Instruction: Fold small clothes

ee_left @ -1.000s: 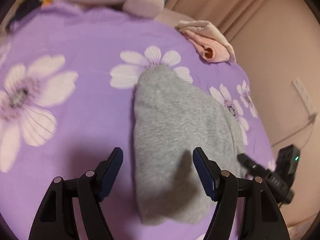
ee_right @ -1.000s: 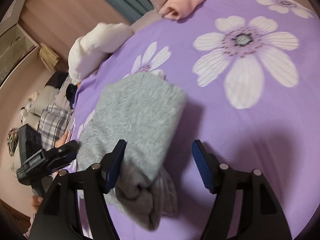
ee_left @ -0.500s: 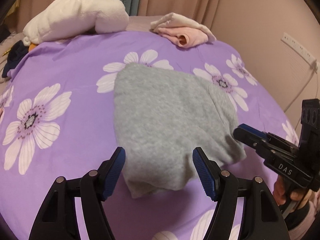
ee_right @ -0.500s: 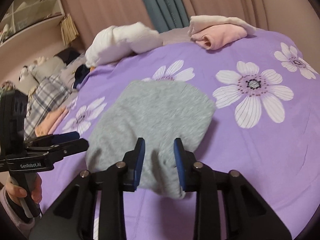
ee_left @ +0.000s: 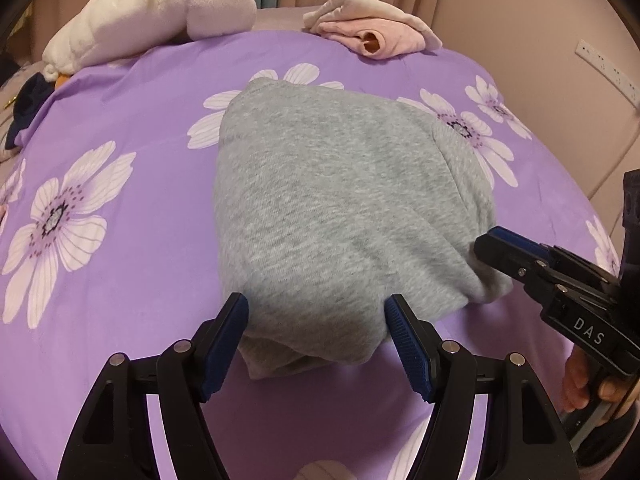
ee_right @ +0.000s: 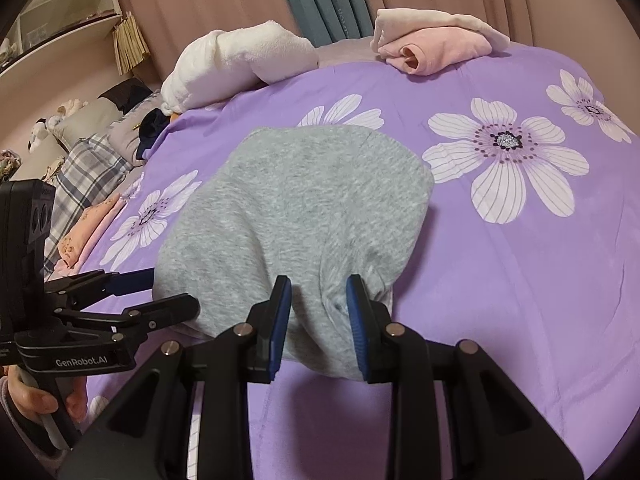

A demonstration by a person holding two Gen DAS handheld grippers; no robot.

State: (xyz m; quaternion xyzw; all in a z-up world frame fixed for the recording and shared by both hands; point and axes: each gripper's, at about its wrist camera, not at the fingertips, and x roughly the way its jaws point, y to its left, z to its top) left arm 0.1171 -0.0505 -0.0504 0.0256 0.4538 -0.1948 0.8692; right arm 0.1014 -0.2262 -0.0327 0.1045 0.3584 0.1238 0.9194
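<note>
Grey garment (ee_left: 340,208) lies folded on a purple flowered bed (ee_left: 120,120), a claw at each near corner.

Right claw (ee_right: 318,320) pinches a bunched fold of the grey fabric between its blue pads; left claw (ee_left: 316,344) stands wide, its jaws straddling the near corner without pressing it. Folded pink clothes (ee_right: 432,46) and a white plush toy (ee_right: 240,64) sit at the far edge.

My 2 wrist cameras sit close over the purple flower-printed bedspread (ee_left: 120,128), both facing 12 o'clock and tilted downward. Both share the folded grey knit garment (ee_left: 340,208) (ee_right: 292,208), each catching the other's gripper.
</note>
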